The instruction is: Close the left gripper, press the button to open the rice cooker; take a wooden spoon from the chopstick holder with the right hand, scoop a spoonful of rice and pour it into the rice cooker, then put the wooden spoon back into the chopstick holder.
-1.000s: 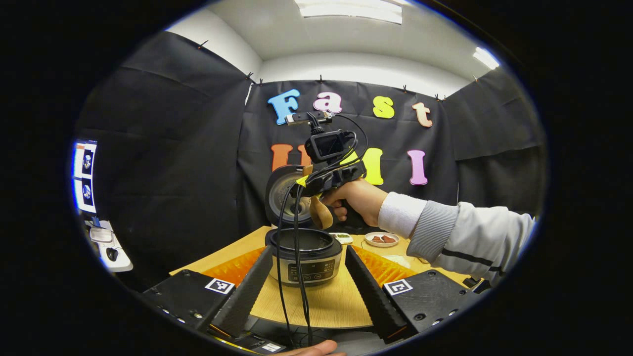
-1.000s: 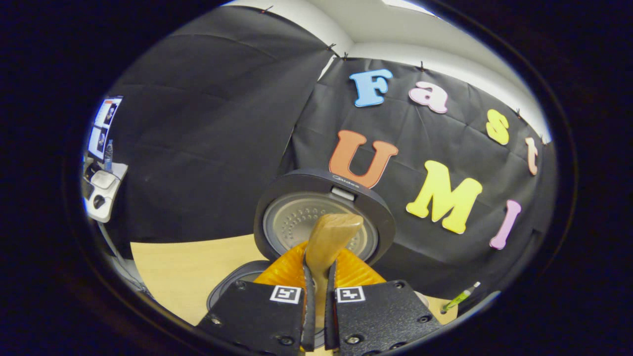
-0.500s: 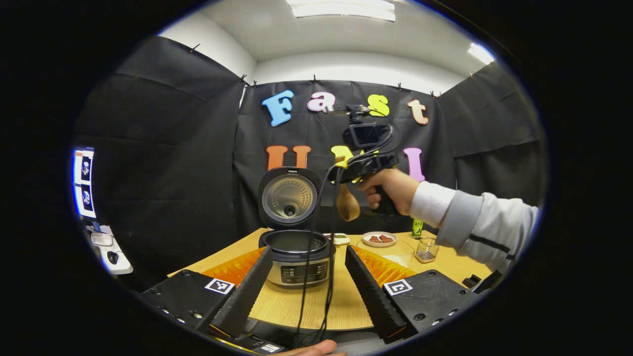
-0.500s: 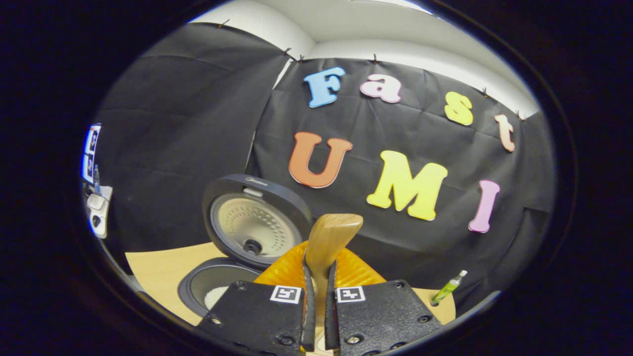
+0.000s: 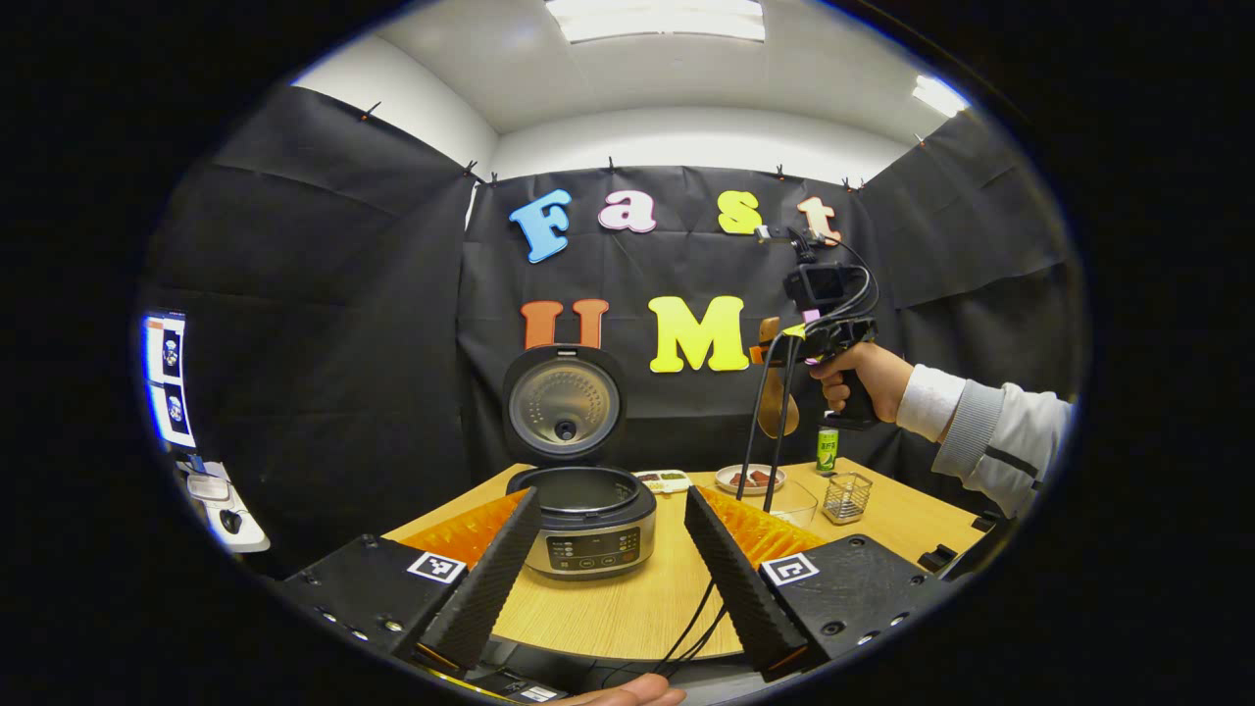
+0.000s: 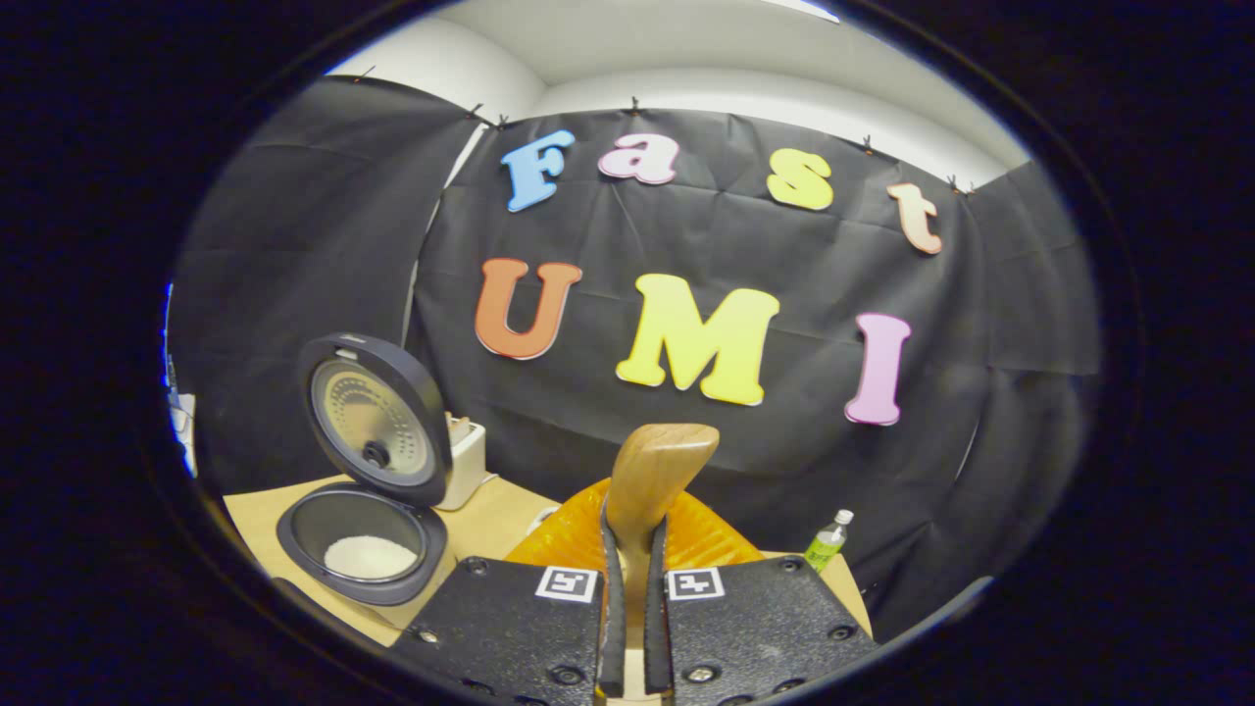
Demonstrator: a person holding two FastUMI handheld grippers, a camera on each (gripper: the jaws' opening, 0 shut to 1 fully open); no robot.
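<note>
The wooden spoon [image 6: 650, 480] is pinched between both fingers of the right hand-held gripper [image 6: 628, 628], its handle caught in the narrow gap and its upper part rising above the fingertips. In the left gripper view the same spoon [image 5: 778, 407] hangs below that right hand-held gripper [image 5: 784, 355], held high in the air to the right of the rice cooker [image 5: 585, 515] and well above the bench [image 5: 627, 598], with a hand [image 5: 863, 378] and a pale sleeve [image 5: 990, 441] behind it. The rice cooker stands on the bench with its lid [image 5: 563, 404] swung upright; in the right gripper view a mound of white rice [image 6: 370, 557] lies in its inner pot. To the right of the cooker sit a small plate [image 5: 749, 479], a clear container [image 5: 789, 500], the mesh chopstick holder [image 5: 846, 497] and a green bottle [image 5: 828, 449]. The left hand-held gripper [image 5: 610, 549] is spread wide, its two fingers framing the cooker without touching it. Black cables [image 5: 760, 431] dangle from the right hand-held gripper towards the bench edge.
</note>
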